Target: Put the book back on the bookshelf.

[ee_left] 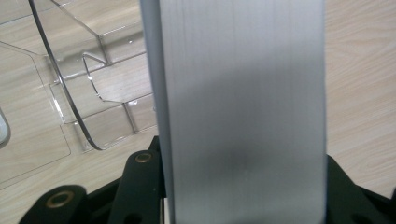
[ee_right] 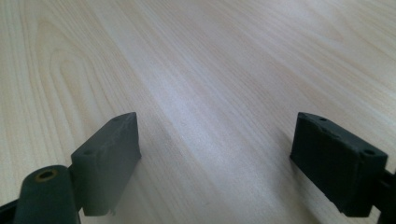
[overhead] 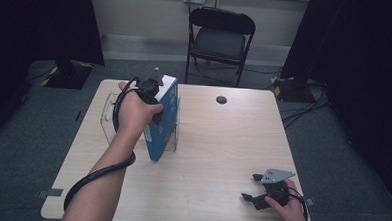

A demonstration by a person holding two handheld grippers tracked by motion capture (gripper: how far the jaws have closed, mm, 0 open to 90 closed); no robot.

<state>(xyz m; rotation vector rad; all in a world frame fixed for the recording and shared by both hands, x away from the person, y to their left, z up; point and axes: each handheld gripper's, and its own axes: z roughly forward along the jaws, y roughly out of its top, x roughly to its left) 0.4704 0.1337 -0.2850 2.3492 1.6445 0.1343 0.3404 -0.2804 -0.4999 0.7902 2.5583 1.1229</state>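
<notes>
in the high view the left gripper (overhead: 152, 88) is at the far left part of the wooden table (overhead: 222, 151), held by the person's left hand (overhead: 134, 110), and it is clamped on the upper part of a blue book (overhead: 163, 120) with a white top edge. the book stands upright, a little tilted, with its lower corner on the table, just beside a clear acrylic stand (overhead: 109, 109) that is on the book's left side – i cannot tell if the two are touching. a black cable goes from this gripper along the forearm. the right gripper (overhead: 255, 188) is well apart from the book, at the near right corner of the table, held low by the right hand (overhead: 287, 207), with its jaws spread and a grey three-cornered plate on top. behind the table stands a black folding chair (overhead: 219, 39). in the left gripper view the pale edge of the book (ee_left: 243, 112) runs up between the two black jaws, which press on it from both sides; to the left, below it, lies the clear stand (ee_left: 79, 93) on the table (ee_left: 359, 84). in the right gripper view the two jaws are wide apart with nothing between them – there is the light wood grain of the table (ee_right: 210, 70) under them.
</notes>
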